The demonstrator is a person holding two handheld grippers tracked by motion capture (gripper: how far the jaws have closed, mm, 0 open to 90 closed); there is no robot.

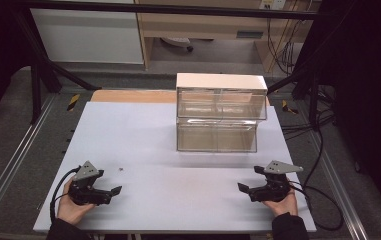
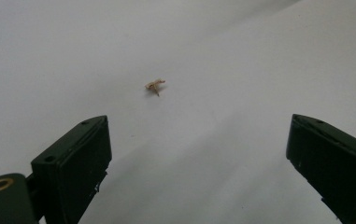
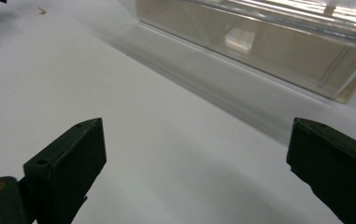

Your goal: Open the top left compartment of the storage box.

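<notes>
A tiny tan scrap (image 1: 121, 169) lies on the white table board (image 1: 178, 200), just ahead of my left gripper (image 1: 109, 182). In the left gripper view the scrap (image 2: 155, 85) sits beyond the gripper (image 2: 196, 140), whose jaws stand wide apart with nothing between them. My right gripper (image 1: 249, 178) rests near the front right of the board, open and empty. In the right gripper view, its jaws (image 3: 196, 140) point toward the clear lower drawer (image 3: 259, 46); the scrap (image 3: 41, 10) shows far off at the top left.
A clear plastic drawer cabinet (image 1: 221, 95) with a white top stands at the back middle of the board; its lower drawer (image 1: 216, 136) juts forward. Metal frame rails (image 1: 8, 170) run along both sides of the table. Cables (image 1: 323, 200) trail at the right.
</notes>
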